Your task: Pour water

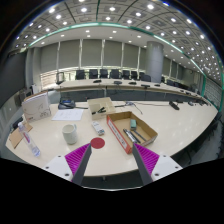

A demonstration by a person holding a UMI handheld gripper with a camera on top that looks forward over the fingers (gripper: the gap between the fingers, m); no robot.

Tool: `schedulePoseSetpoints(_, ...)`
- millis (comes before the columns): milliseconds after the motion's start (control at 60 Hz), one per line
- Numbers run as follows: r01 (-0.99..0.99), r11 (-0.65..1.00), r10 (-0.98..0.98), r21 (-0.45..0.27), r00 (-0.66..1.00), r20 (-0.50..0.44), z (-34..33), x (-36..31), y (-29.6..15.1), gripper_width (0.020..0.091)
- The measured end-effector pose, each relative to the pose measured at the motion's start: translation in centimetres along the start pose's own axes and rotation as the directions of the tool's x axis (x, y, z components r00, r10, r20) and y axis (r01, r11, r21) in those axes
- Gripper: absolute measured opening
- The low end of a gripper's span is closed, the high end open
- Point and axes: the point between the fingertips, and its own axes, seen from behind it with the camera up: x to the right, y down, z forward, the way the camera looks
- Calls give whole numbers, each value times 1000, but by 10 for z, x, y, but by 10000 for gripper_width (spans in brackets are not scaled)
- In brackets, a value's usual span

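— What's nearest?
— The fingers (106,164), spread wide with nothing between them; magenta pads (76,158) over the pale bench (170,135).
— And on it?
— An open cardboard box (132,131) just ahead; a white cup (71,133) beyond the left finger; a water bottle (31,144) further left; a red disc (97,143) between the fingertips.

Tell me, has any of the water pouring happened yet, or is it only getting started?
Only getting started, it seems. Nothing looks done: the gripper is open and holds nothing, its fingers over the table edge. In hand: it faces the white cup and a clear bottle, both standing beyond the fingers, untouched. Left: grasp one, likely the bottle, and pour. Whether the cup holds water I cannot tell.
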Motion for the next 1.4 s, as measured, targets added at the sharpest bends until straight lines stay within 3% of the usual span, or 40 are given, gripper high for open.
schedulePoseSetpoints(317, 48, 998, -47, -31, 998, 41, -7, -98, 27, 850)
schedulePoseSetpoints(683, 76, 995, -59, -68, 971, 232, -7, -320, 101, 857)
schedulePoseSetpoints(983, 24, 998, -39, 51, 947, 319, 53, -464, 101, 858)
schedulePoseSetpoints(1183, 14, 991, -44, 131, 973, 226, 118, -486, 87, 863)
schedulePoseSetpoints(1233, 5, 989, -37, 150, 977, 210, 128, -487, 83, 788)
schedulePoseSetpoints(1300, 8, 984, -46, 179, 977, 207, 136, -488, 80, 507)
schedulePoseSetpoints(1400, 20, 978, -61, 205, 978, 198, 137, -492, 77, 485)
